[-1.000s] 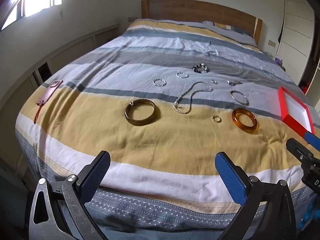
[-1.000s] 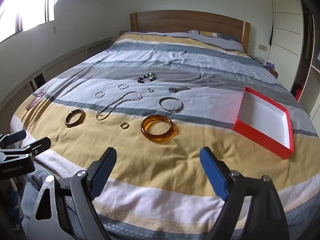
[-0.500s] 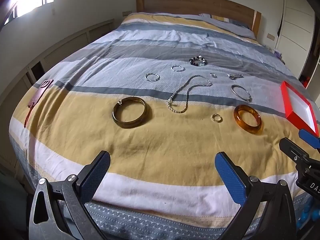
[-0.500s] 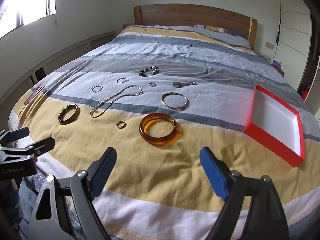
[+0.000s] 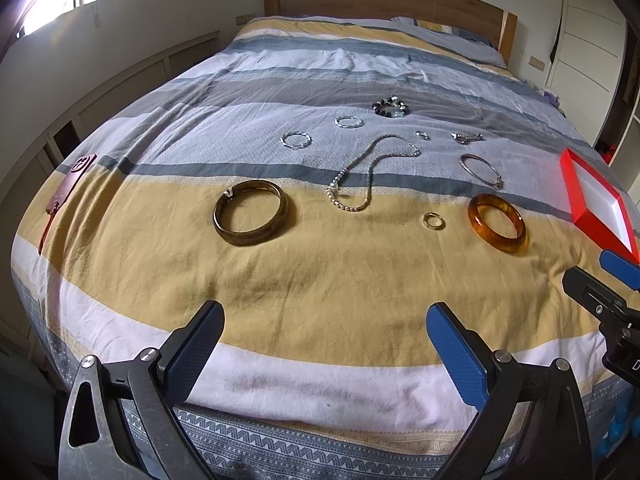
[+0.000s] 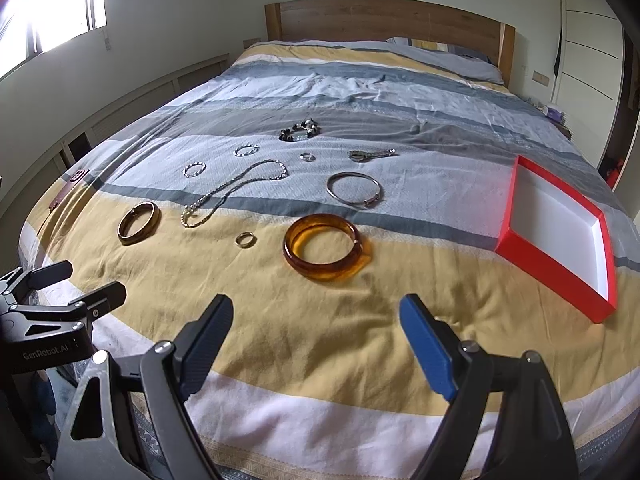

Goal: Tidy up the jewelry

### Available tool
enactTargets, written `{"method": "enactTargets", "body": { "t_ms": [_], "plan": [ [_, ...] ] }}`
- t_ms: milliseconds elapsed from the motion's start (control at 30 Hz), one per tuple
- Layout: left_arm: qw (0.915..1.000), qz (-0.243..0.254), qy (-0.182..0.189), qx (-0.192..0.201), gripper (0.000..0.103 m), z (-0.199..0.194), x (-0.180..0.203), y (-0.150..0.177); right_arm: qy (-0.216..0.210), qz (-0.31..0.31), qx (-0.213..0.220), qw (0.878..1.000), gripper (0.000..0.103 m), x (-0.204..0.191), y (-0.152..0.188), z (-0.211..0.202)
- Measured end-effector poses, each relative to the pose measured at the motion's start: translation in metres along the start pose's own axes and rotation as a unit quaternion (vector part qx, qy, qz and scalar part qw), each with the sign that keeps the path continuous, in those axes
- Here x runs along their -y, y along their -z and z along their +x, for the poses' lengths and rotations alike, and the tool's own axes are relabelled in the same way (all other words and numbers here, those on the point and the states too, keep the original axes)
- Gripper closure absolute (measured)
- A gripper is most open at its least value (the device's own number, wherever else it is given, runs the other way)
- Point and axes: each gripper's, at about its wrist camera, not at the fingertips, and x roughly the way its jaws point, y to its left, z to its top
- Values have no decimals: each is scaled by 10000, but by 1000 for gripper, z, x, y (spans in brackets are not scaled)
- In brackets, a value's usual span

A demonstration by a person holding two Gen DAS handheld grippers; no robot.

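Jewelry lies spread on a striped bedspread. A dark brown bangle (image 5: 251,213) (image 6: 138,223), a bead necklace (image 5: 372,172) (image 6: 234,192), a small gold ring (image 5: 433,221) (image 6: 245,239), an amber bangle (image 5: 497,223) (image 6: 324,252) and a thin silver bangle (image 5: 480,169) (image 6: 353,190) lie nearest. Small rings and a dark bead bracelet (image 6: 300,132) lie further back. A red box (image 6: 560,232) (image 5: 596,204) with a white inside stands empty on the right. My left gripper (image 5: 324,320) and right gripper (image 6: 316,312) are open and empty above the bed's near edge.
A reddish-brown strap item (image 5: 70,184) lies at the bed's left edge. A wooden headboard (image 6: 384,20) and pillow are at the far end. Low wall cabinets (image 5: 120,92) run along the left; white wardrobe doors (image 6: 588,40) stand on the right.
Both grippers have moved forward and a little closer to the bed; the jewelry and red box look nearer. Both stay open. Nothing on the bed has moved.
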Motion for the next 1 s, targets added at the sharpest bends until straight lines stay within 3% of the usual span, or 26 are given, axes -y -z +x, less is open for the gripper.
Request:
{"method": "enactTargets", "body": {
  "t_ms": [1000],
  "plan": [
    [9996,109,85,237,4,-27,5,4,77,-186,64,9998,18,-16,10,-26]
  ]
}}
